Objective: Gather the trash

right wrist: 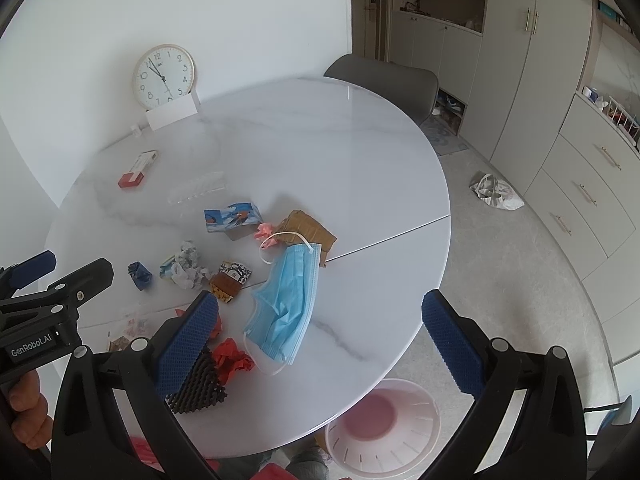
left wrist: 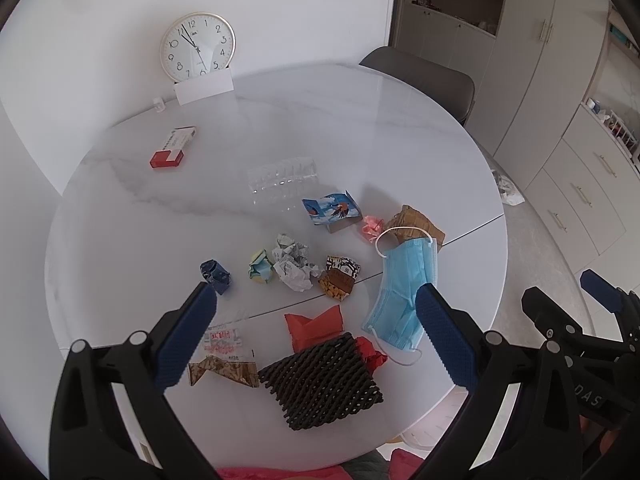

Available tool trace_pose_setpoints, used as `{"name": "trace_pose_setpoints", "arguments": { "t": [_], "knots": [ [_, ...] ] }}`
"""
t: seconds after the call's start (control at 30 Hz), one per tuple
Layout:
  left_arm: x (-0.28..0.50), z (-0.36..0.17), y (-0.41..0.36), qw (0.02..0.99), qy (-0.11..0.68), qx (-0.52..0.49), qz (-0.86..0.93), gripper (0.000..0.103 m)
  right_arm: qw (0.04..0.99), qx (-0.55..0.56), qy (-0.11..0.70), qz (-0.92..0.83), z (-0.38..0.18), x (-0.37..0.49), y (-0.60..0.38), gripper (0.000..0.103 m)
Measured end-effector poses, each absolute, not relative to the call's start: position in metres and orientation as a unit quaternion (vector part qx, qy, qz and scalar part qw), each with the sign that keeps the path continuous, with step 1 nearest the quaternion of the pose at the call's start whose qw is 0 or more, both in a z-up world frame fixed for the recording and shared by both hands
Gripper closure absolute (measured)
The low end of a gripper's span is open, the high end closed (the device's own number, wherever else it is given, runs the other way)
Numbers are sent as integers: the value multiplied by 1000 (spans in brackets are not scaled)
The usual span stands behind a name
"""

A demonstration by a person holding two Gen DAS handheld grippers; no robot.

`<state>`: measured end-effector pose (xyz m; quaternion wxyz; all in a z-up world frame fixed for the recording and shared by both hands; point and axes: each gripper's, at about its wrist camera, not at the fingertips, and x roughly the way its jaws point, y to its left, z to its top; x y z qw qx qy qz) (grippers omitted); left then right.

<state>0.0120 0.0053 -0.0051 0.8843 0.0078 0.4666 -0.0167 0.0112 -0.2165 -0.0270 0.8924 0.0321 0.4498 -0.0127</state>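
While both grippers hang wide open and empty above the table [right wrist: 360,152], the trash lies scattered on its near half: a mask [right wrist: 286,312], a black net [left wrist: 320,380], red paper [right wrist: 232,360] and small crumpled wads [left wrist: 292,262]. The bin [right wrist: 380,424] sits on the floor below the table edge. The left gripper [left wrist: 316,300] could snag the mask's loops, dragging wads off. The right gripper [right wrist: 320,304] may pinch thin paper poorly, letting it slip short of the bin.
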Motion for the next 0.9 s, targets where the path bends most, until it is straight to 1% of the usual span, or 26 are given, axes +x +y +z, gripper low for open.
{"name": "trace_pose_setpoints", "arguments": {
  "t": [0.9],
  "knots": [
    [23,-8,7,880,475,7,-16,8,889,30,457,-9,-32,18,-214,2]
  ]
}}
